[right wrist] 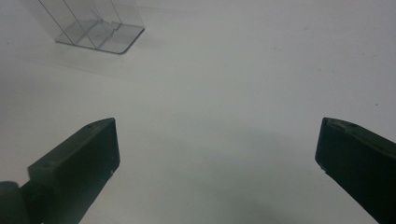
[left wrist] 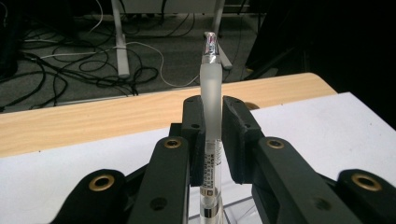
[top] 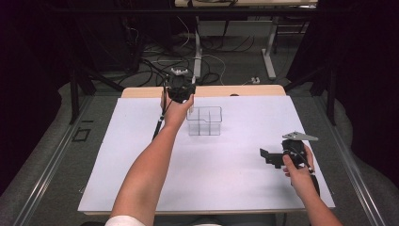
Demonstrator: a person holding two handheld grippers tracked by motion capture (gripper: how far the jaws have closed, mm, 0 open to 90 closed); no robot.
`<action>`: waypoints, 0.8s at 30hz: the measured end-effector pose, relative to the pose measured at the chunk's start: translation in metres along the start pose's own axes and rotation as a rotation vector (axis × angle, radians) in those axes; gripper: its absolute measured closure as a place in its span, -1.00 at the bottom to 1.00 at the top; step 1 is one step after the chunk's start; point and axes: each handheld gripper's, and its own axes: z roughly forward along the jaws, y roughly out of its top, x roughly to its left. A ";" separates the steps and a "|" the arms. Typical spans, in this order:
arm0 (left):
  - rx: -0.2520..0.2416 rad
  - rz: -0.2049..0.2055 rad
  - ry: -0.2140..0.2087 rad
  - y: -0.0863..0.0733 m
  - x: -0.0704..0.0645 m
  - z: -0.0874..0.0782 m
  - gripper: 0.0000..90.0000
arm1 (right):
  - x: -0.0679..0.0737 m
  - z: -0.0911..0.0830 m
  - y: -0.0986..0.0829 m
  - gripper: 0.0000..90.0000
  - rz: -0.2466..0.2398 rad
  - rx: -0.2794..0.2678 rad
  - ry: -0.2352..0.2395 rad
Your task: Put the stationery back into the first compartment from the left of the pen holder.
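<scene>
left claw point(left wrist: 208, 135) clamped round upright pen point(left wrist: 210, 93)

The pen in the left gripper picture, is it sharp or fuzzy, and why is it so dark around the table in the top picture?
Left gripper view: the pen is fairly sharp, its label legible-looking, while the jaws nearest the camera are soft. High view: light falls on the white table; the surroundings stay nearly black. Right gripper view: the clear organizer looks faint.

Black left gripper point(left wrist: 209, 135), brass-coloured rivets. Pen point(left wrist: 209, 93) frosted white at grip, clear barrel, black-on-white printed label, silver tip. Divided organizer point(top: 204, 121) colourless, transparent. Table sheet point(top: 235, 179) plain white; bare light wood edge point(left wrist: 93, 121) beyond. Right gripper point(top: 275, 157) black, grey plate on top.
</scene>
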 end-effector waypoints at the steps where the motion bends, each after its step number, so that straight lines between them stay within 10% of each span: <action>1: 0.008 0.009 0.000 -0.001 -0.001 0.001 0.77 | 0.000 0.000 0.000 -1.00 0.001 0.000 0.000; 24: 0.028 0.027 -0.021 -0.019 -0.002 -0.004 0.70 | 0.002 0.001 0.000 -1.00 -0.009 0.006 0.004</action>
